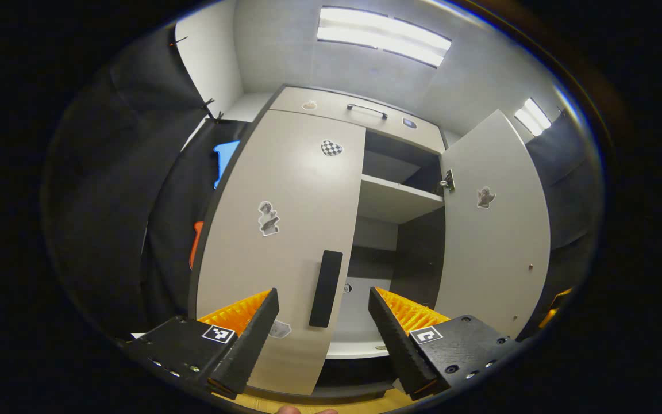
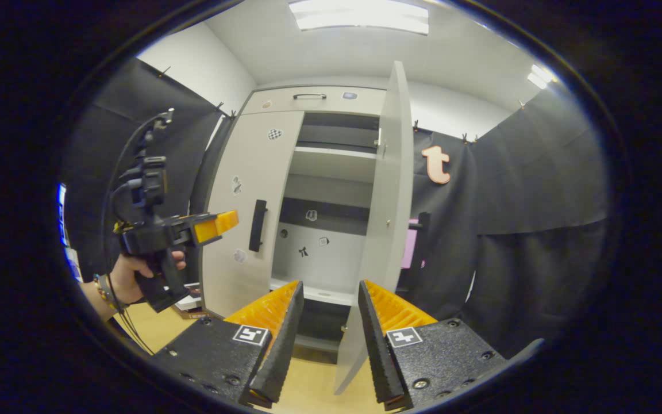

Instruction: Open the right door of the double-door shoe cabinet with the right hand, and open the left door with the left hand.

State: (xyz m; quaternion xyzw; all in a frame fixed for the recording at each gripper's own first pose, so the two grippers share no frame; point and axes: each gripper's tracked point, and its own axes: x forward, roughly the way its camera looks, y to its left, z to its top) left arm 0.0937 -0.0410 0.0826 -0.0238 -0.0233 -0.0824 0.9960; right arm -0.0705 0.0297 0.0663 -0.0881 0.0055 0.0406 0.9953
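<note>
- The left hand-held gripper (image 1: 324, 322) stands wide apart and empty, its fingers framing the dark vertical handle (image 1: 326, 288) of the left door (image 1: 285, 230), not yet touching it as far as I can judge.
- The right hand-held gripper (image 2: 330, 322) is open at a narrower gap, holding nothing, with the right door (image 2: 385, 230) swung out edge-on just beyond it; that half looks done.
- The step in hand is the left door, which sits shut against the shoe cabinet (image 1: 337, 106).
- To do it well: ease forward until both fingers flank the handle at mid-height, close squarely across it, then pull in an arc about the hinges on the door's outer edge, not straight back.
- Farther in, a shelf (image 1: 397, 198) and the cabinet's back wall show through the open half.
</note>
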